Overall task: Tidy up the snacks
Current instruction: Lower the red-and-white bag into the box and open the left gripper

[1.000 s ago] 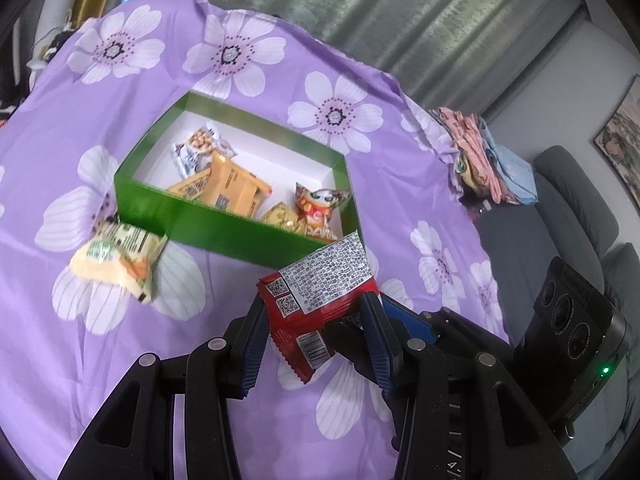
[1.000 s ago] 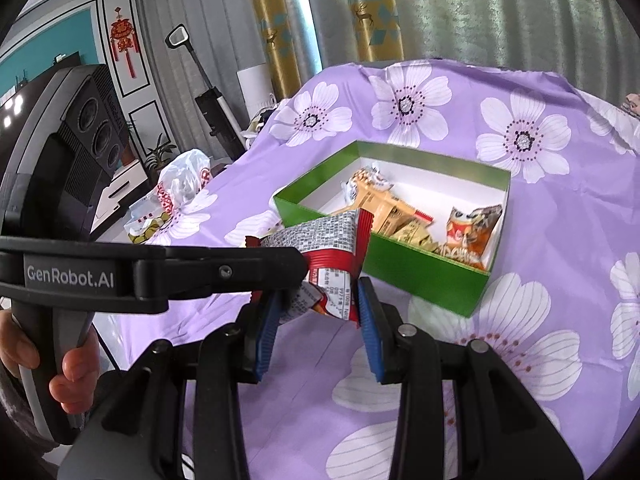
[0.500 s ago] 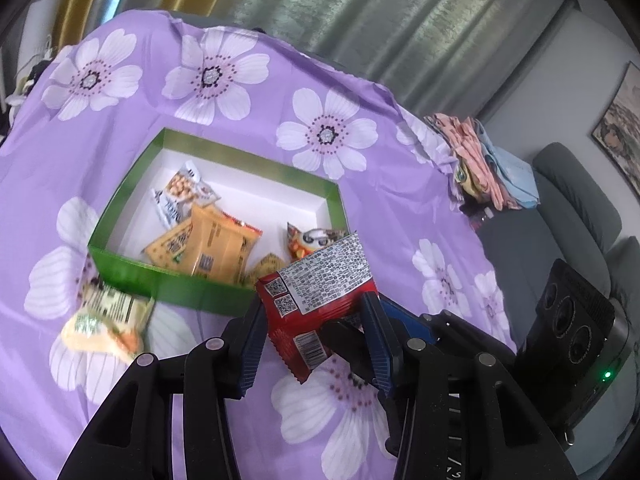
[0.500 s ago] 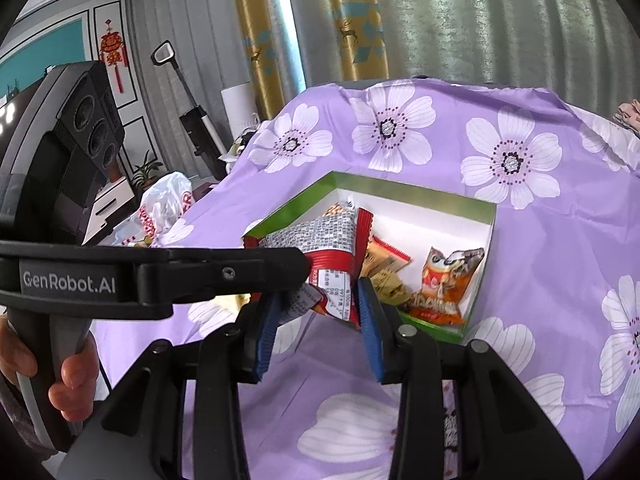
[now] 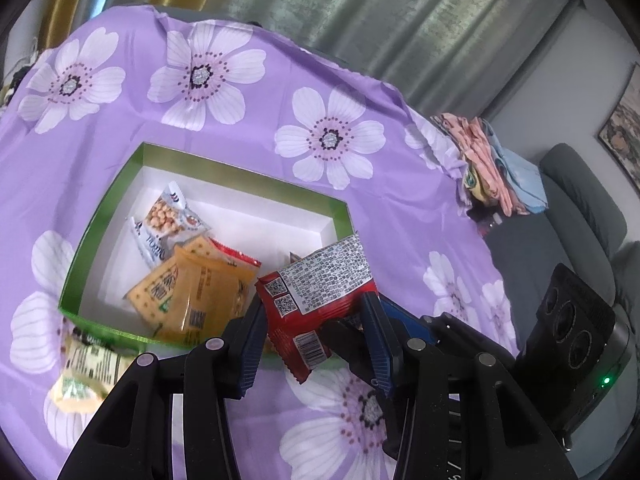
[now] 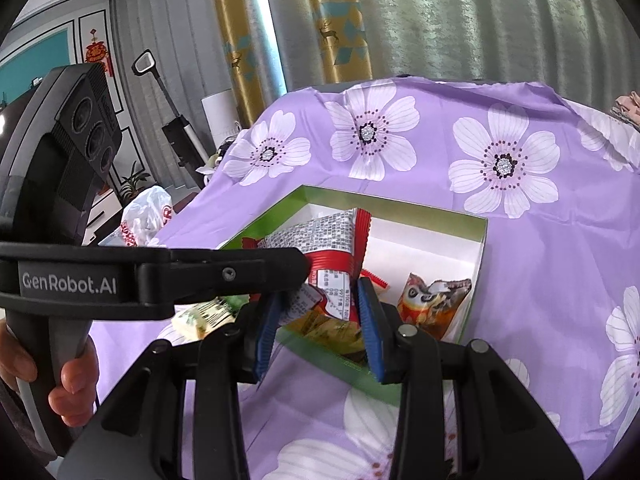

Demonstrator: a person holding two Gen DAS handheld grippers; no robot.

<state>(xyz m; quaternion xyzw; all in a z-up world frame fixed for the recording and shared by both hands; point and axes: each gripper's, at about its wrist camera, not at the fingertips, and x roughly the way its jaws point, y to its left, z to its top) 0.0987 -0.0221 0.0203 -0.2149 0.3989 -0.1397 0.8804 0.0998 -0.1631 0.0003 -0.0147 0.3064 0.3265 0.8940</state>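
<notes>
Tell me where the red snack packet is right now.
The red snack packet is off the cloth, gripped by both grippers, left gripper and right gripper, over the near edge of the green box.

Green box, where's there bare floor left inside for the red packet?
Bare white floor runs along the far wall of the green box and into its far right corner, beyond the peanut packet. The near side is crowded: orange cracker packets overlap there, under the red packet.
</notes>
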